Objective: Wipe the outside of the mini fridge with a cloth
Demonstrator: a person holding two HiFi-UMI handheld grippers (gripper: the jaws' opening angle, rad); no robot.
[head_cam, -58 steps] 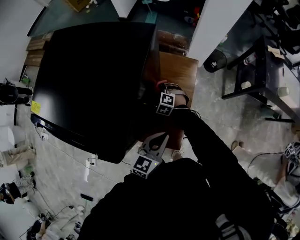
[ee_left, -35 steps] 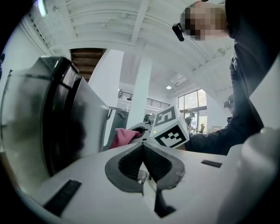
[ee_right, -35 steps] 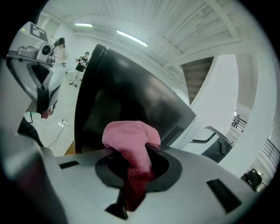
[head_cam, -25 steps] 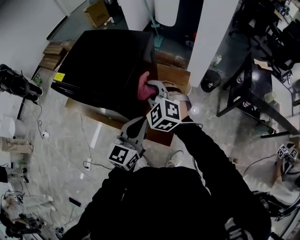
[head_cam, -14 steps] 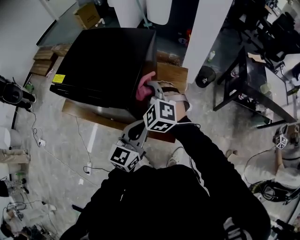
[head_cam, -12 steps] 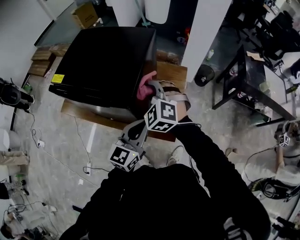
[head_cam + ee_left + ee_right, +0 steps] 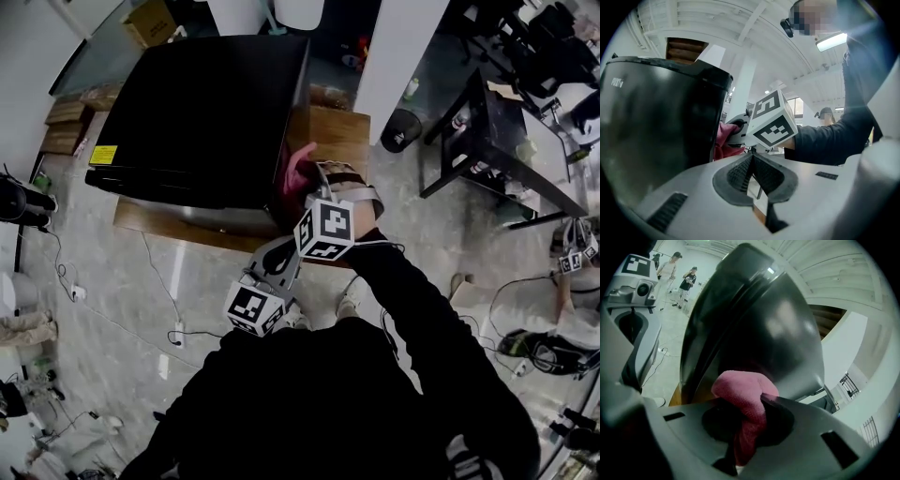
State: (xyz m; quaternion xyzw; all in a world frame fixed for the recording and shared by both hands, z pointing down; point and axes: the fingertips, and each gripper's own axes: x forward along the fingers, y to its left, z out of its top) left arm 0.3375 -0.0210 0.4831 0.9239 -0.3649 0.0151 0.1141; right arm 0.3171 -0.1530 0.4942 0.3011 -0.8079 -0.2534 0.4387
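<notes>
Black mini fridge (image 7: 202,103) sits on a low wooden stand (image 7: 339,131). My right gripper (image 7: 745,416): jaws clamped on the pink cloth (image 7: 743,387), which is pressed against the fridge's side wall. My left gripper (image 7: 752,171): just beside the right one, off the fridge, jaws closed together, nothing between them.

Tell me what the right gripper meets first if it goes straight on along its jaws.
The side wall of the glossy black mini fridge, ahead. The pink cloth clamped in the right gripper would touch it first; whether it already touches is unclear.
</notes>
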